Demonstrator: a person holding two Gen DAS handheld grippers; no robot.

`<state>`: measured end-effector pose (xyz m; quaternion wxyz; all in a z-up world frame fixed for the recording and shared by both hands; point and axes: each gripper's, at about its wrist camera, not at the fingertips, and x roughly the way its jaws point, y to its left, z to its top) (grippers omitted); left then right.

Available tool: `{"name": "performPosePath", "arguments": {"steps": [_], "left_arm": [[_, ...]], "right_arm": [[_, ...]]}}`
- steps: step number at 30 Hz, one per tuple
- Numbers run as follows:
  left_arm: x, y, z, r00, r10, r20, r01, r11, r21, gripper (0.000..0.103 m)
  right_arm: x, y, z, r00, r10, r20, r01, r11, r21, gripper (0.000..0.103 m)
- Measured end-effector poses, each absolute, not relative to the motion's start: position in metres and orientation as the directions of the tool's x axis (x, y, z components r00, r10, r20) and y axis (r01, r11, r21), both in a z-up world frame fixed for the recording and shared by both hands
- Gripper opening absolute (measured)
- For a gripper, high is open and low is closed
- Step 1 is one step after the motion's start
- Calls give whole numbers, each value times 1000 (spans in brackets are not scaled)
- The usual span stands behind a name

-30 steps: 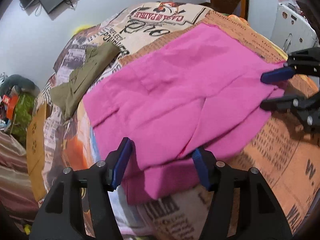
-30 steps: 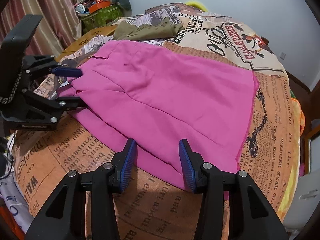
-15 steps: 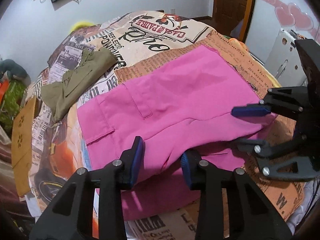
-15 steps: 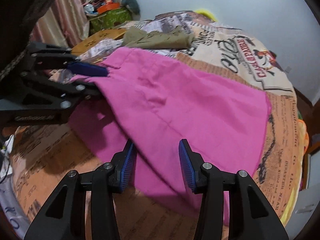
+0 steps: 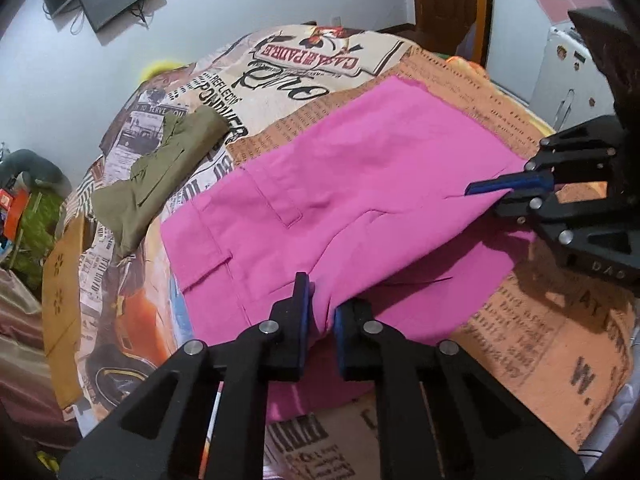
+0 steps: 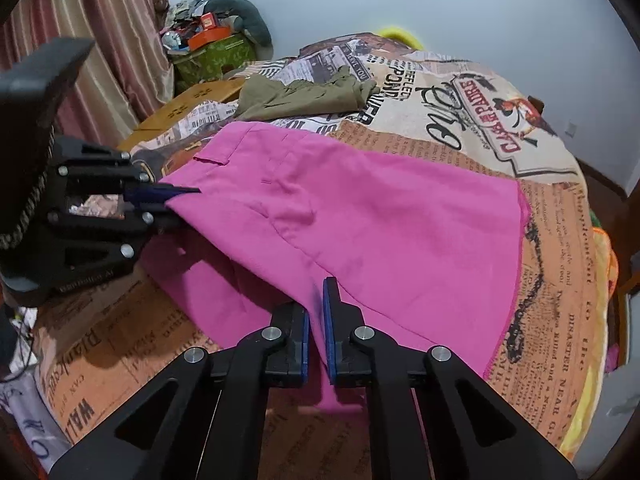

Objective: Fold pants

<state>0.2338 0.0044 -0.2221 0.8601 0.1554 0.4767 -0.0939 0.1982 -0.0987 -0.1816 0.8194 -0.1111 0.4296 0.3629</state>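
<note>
the pink pants point(image 5: 360, 200) lie spread across the middle of a bed covered with a newspaper-print blanket point(image 5: 540, 340), waistband and pockets toward the left in the left wrist view, hem end toward the right. the near edge of the top layer is lifted off the layer beneath, and both tongs have it: the left gripper point(image 5: 320, 312) is closing its jaws on a pinch of pink cloth near the waist end, pads already pressing the fabric, and the right gripper point(image 6: 316, 320) is clamped tight on the same edge further toward the hem. holding the edge at two spaced points looks meant to keep it straight, so the upper leg can be carried over as one flat panel rather than bunching.

beyond the pants, an olive garment point(image 5: 160, 176) lies crumpled near the far left corner of the bed, well apart from the pink cloth and not in the path of a fold. a cardboard box point(image 6: 192, 104) sits beside the bed, with clutter point(image 6: 208, 40) heaped by the curtain point(image 6: 100, 40). nothing rests on the pants themselves.
</note>
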Motion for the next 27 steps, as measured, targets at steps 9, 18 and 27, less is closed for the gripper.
{"name": "performPosePath", "arguments": {"steps": [9,18,27], "left_arm": [[221,-3,-227,499,-73,-864,345,931,121,10],[215,2,-237,467,-119,-876,317,948,40,11],[205,8,-233,459,-141,-877,309,951,8,14]], "right_arm": [[190,-110,-179,373,481,-793,-698,709,101,5],[184,-111,-192,343,463,-817,-698,708,108,7],[178,-118,-190,297,460,-837,-688,711,146,16]]}}
